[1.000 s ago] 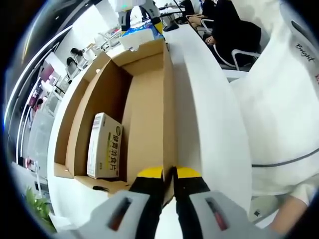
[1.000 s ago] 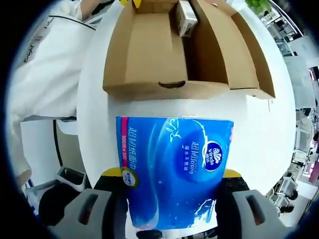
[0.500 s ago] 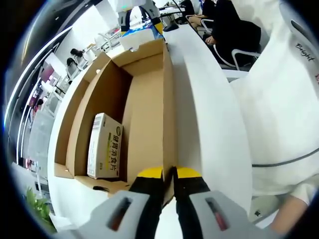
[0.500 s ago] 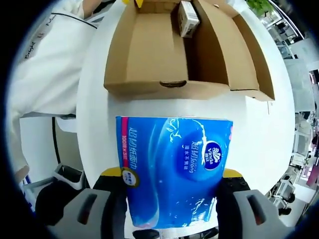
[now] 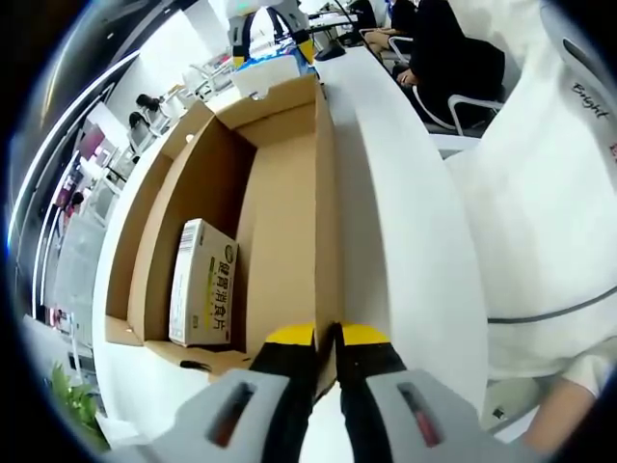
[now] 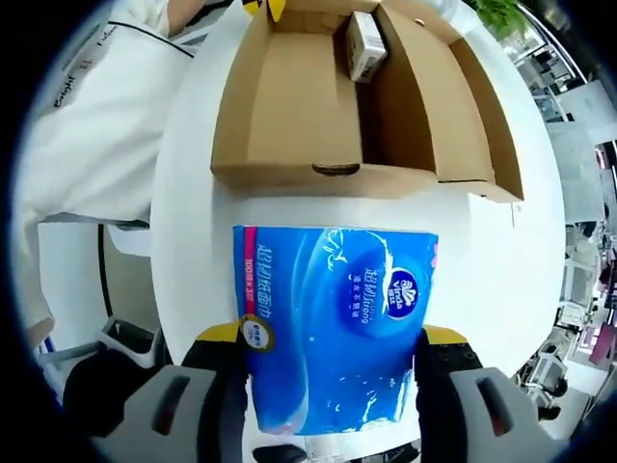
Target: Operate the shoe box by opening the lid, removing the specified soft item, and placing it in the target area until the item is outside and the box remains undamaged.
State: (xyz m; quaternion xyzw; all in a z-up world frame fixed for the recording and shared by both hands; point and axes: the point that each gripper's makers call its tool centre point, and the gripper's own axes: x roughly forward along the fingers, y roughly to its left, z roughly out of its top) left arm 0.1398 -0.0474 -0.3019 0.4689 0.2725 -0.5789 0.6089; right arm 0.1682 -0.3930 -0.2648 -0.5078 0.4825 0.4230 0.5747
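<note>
Your right gripper (image 6: 328, 347) is clamped across the blue tissue pack (image 6: 335, 323), one jaw on each side, and the pack hangs over the white table (image 6: 193, 222) just outside the shoe box (image 6: 289, 106). Set it down flat on bare table well clear of the box front, and only then spread the jaws. Your left gripper (image 5: 328, 338) pinches the box's side wall (image 5: 325, 193), jaws almost together; keep that grip light so the cardboard does not crease. The pack's underside is hidden, so you cannot tell whether it touches the table. A small carton (image 5: 202, 282) lies in the box; its print is too small to read.
</note>
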